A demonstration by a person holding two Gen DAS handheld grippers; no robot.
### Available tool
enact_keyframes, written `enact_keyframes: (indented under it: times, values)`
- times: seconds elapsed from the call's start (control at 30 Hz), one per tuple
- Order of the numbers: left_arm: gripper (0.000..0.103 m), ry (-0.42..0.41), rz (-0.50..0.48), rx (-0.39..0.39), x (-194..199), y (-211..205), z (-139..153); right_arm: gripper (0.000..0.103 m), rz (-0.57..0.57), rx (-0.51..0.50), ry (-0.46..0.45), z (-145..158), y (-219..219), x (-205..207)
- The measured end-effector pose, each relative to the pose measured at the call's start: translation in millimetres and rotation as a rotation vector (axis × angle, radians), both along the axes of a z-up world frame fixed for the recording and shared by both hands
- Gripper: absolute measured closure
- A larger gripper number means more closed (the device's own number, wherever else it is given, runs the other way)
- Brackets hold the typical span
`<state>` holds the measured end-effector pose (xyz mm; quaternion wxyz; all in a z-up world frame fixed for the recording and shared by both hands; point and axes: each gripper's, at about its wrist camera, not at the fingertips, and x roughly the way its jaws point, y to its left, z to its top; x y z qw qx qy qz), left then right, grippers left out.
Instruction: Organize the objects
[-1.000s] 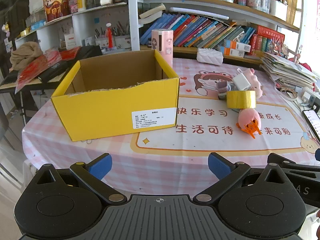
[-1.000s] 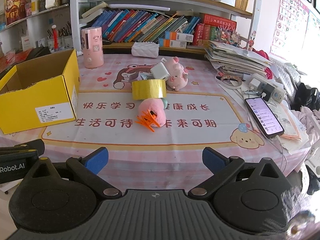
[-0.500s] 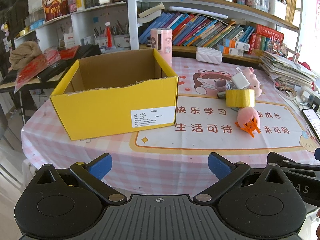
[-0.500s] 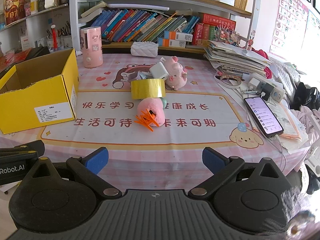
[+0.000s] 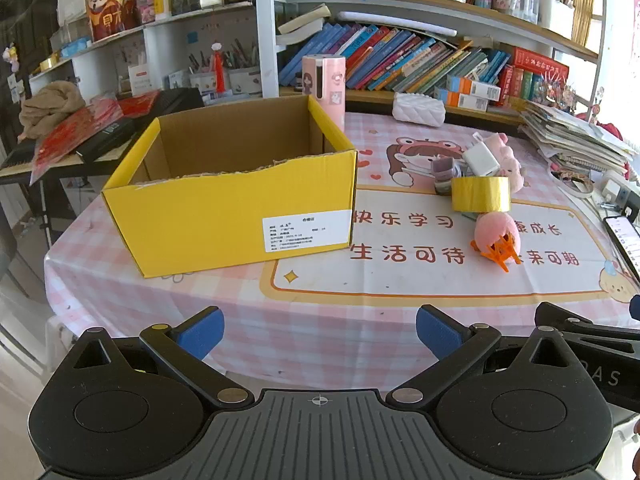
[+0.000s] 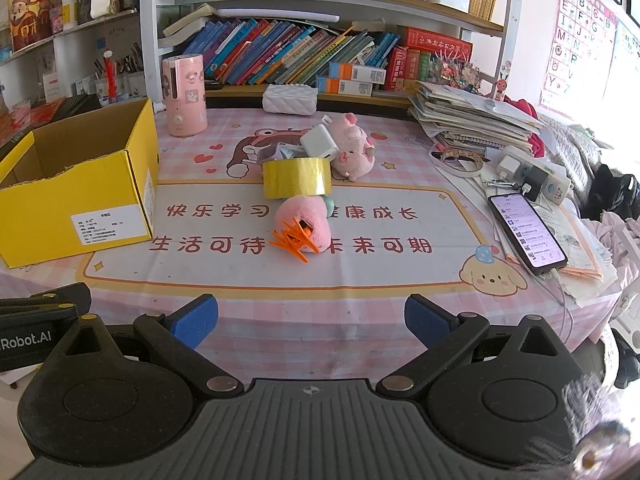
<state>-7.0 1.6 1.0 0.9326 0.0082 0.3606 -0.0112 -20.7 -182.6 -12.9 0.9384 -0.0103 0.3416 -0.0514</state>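
The desk [image 5: 120, 280] has a pink checked cloth. A big yellow cardboard box [image 5: 240, 216] sits on its left side, top open. To the right of it, near the middle, lie a gold tape roll [image 6: 297, 178], a pink plush pig [image 6: 354, 148], a pink plush toy [image 6: 306, 222] touching an orange clip [image 6: 290, 242], and a white charger [image 6: 319, 142]. The left gripper [image 5: 320, 330] and right gripper [image 6: 311, 318] are both spread wide apart, holding nothing, at the near edge.
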Motion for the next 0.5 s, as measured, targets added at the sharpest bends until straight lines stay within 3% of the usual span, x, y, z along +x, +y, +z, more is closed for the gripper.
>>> enact_keyframes:
  times: [0.5]
  values:
    - [0.0, -0.009, -0.008, -0.005, -1.3, -0.4, 2.7, 0.002, -0.007, 0.005, -0.003, -0.3, 0.8, 0.0]
